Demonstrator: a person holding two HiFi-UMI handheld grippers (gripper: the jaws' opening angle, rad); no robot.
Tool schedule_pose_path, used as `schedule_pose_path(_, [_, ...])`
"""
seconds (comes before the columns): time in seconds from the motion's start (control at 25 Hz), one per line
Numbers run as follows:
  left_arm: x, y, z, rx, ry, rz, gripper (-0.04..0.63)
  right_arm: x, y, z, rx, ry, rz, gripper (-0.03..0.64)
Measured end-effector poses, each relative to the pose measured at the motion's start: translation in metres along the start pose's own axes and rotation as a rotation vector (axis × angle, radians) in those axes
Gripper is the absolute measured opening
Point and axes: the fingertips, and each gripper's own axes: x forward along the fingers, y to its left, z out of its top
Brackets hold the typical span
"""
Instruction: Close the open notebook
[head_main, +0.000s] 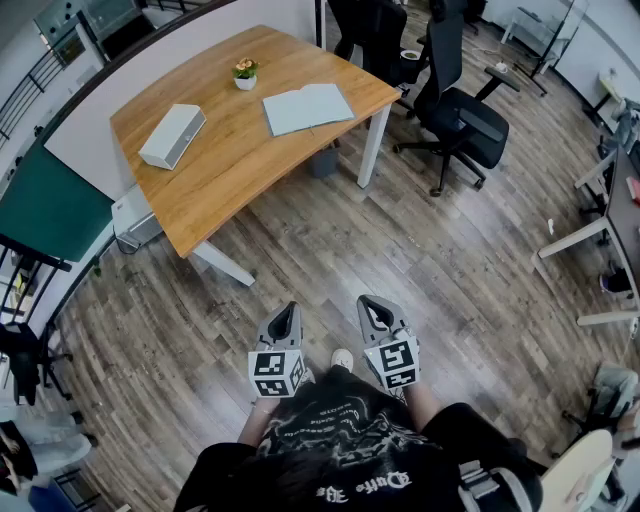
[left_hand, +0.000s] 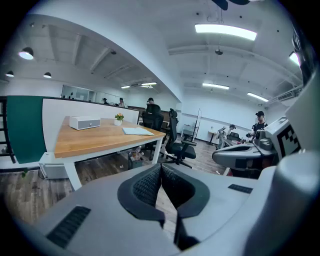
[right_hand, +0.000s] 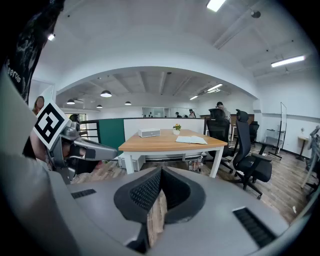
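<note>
Standing on the wood-plank floor (head_main: 430, 250), well short of the wooden table (head_main: 225, 185), the person held both grippers low in front of the body, side by side and a little apart. Left gripper (head_main: 287, 311): jaws pressed together, nothing between them. Right gripper (head_main: 371, 303): likewise drawn together and empty. Both pointed toward the table and somewhat downward. The notebook (head_main: 308, 107) lay open and flat on the tabletop near the right-hand corner, its pale pages facing up, well apart from either gripper. A small potted plant (head_main: 245, 73) stood near it, toward the back edge of the table. A white rectangular box (head_main: 172, 135) sat further left on the top, well apart from the notebook. A black office chair (head_main: 462, 112) stood on the floor to the right of the table.
</note>
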Motion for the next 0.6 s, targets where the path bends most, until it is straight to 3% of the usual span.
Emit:
schedule_pose_path(0.36, [-0.030,0.003,-0.004,0.012,-0.029,-0.042,0.023,-0.012,0.032,0.000,-0.018,-0.008,-0.010,0.006])
schedule_pose_path(0.6, [-0.032,0.000,-0.005,0.000,-0.054,-0.055,0.029,-0.015,0.020,-0.001,0.055,-0.040,-0.053,0.017])
